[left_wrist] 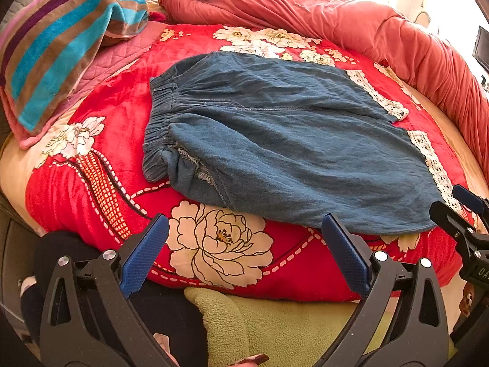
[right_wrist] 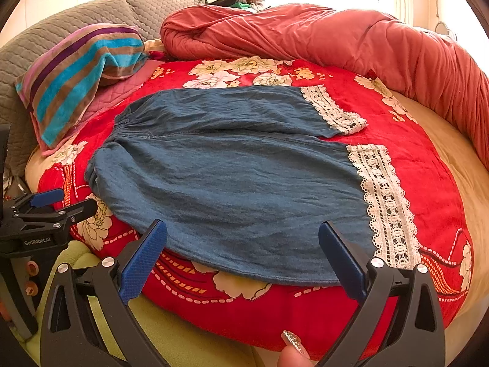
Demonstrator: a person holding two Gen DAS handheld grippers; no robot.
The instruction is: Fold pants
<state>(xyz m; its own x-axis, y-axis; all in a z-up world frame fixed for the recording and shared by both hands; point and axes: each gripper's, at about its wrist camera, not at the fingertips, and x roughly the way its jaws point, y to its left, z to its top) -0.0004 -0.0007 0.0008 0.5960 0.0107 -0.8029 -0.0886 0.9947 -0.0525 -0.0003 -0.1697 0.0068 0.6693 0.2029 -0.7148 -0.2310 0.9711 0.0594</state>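
Observation:
Blue denim pants (left_wrist: 275, 140) with white lace cuffs (left_wrist: 434, 165) lie flat on a red floral blanket (left_wrist: 122, 116), waistband to the left, legs to the right. They also show in the right wrist view (right_wrist: 232, 171), with the lace cuffs (right_wrist: 385, 202) at right. My left gripper (left_wrist: 244, 244) is open and empty, just short of the pants' near edge. My right gripper (right_wrist: 243, 250) is open and empty, its fingertips at the near hem. Each gripper shows in the other's view: the right one (left_wrist: 461, 211) and the left one (right_wrist: 61, 205).
A striped towel (right_wrist: 79, 73) lies on a pink pad at back left. A rolled salmon duvet (right_wrist: 336, 39) runs along the back and right. A green fleece (left_wrist: 275, 327) hangs at the bed's near edge. Grey cushions (right_wrist: 91, 15) stand behind.

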